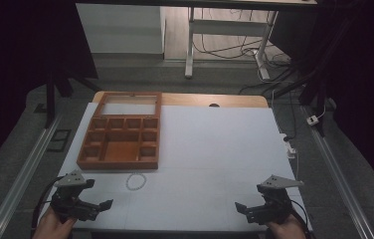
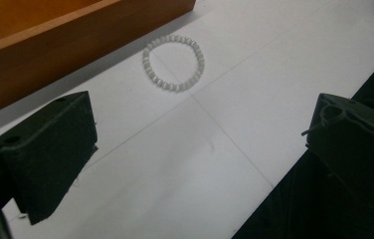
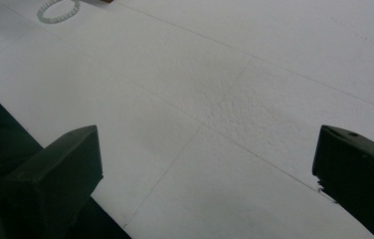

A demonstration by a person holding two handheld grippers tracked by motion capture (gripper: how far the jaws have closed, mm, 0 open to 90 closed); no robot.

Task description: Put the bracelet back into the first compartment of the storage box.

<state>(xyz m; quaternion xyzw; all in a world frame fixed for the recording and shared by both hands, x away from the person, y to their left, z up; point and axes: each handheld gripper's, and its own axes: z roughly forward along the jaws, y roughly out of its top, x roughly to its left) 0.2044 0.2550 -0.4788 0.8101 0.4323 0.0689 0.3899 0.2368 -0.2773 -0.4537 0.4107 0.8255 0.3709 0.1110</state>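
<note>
The left gripper is held low at the near left corner of the worktop, its jaws spread wide with nothing between them. The right gripper is held at the near right corner, turned inward toward the left one, its jaws likewise parted and empty. A hand is seen behind the left gripper.

Just ahead of the left gripper, a white beaded bracelet is laid flat on the worktop. Directly beyond the bracelet, a wooden compartment tray is placed; its many small cells and its larger central cell are seen bare.
</note>
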